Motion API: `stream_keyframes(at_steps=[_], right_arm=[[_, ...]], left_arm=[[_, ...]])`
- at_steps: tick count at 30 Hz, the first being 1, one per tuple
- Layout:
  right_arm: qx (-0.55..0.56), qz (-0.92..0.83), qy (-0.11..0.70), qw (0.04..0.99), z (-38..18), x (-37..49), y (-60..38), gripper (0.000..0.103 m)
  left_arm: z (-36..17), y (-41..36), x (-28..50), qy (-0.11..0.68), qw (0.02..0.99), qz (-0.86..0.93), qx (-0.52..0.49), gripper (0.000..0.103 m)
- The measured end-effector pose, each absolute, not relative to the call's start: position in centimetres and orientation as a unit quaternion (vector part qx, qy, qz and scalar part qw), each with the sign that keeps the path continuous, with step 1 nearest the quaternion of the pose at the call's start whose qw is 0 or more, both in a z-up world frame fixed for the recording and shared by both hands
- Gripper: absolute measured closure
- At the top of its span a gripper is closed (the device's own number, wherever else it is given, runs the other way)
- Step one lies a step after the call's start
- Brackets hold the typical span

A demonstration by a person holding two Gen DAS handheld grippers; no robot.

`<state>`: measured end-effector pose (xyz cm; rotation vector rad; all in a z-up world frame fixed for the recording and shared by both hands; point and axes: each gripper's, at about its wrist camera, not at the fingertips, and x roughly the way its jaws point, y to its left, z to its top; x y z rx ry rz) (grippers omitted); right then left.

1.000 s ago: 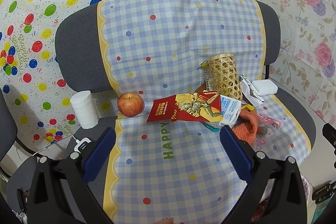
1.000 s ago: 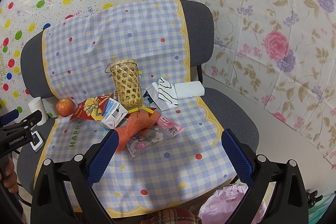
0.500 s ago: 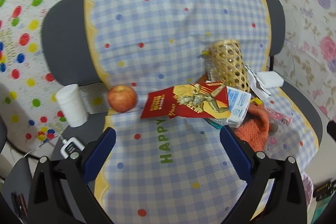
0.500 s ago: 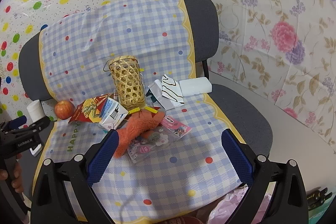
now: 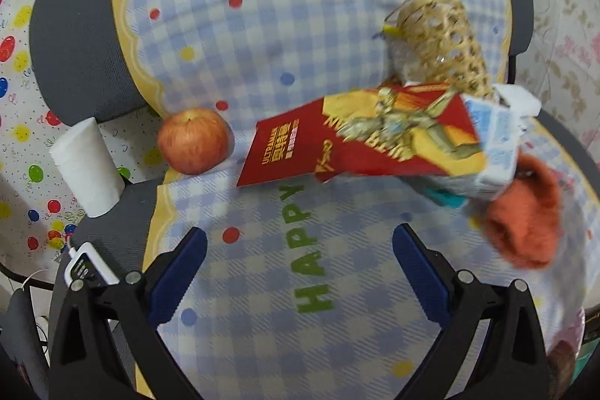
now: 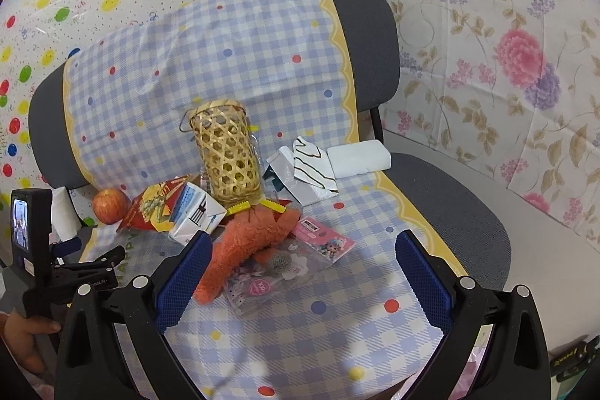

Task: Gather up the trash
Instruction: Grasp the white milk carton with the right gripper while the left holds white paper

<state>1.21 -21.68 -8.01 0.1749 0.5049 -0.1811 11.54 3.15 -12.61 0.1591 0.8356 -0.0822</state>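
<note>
A red and yellow snack bag point(image 5: 360, 137) lies on the checked cloth of a chair seat, leaning on a blue and white carton point(image 5: 495, 145); both show in the right wrist view, the bag point(image 6: 150, 208) and the carton point(image 6: 195, 212). My left gripper point(image 5: 300, 268) is open and empty, just in front of the bag. My right gripper point(image 6: 300, 272) is open and empty above clear wrappers point(image 6: 273, 272) and a pink card packet point(image 6: 322, 237). A torn white wrapper point(image 6: 303, 171) lies further back.
A woven bamboo basket point(image 6: 227, 152) stands upright mid-seat. An apple point(image 5: 193, 139), a white paper cup point(image 5: 88, 165), an orange knit cloth point(image 6: 251, 238) and a white tissue pack point(image 6: 358, 158) sit around it. The chair back point(image 6: 367, 36) rises behind.
My left gripper has moved forward and closer to the red snack bag, which now fills more of its view. My right gripper has moved slightly forward. Both stay open.
</note>
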Motion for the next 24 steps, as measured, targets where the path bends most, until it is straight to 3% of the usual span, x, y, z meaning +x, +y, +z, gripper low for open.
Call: stream_keyframes(at_steps=[13, 16, 19, 20, 24], right_arm=[[0.078, -0.083, 0.282, 0.953, -9.1, 4.7, -20.9, 0.006], [0.076, -0.083, 0.284, 0.952, -9.0, 4.6, -20.7, 0.006], [0.073, -0.082, 0.283, 0.953, -8.8, 4.2, -20.6, 0.006], [0.072, -0.082, 0.283, 0.953, -8.7, 4.1, -20.6, 0.006], [0.069, -0.084, 0.274, 0.955, -8.3, 3.0, -20.5, 0.006]], left_arm=[[-14.0, 0.1, 15.8, 0.359, 0.918, -0.072, 0.150, 0.028], [-13.7, -0.6, 16.2, 0.351, 0.918, -0.079, 0.168, 0.044], [-13.3, -0.9, 16.4, 0.349, 0.915, -0.095, 0.176, 0.069], [-13.1, -0.9, 16.4, 0.354, 0.912, -0.102, 0.181, 0.085], [-11.1, 0.3, 15.8, 0.342, 0.921, -0.097, 0.161, 0.099]])
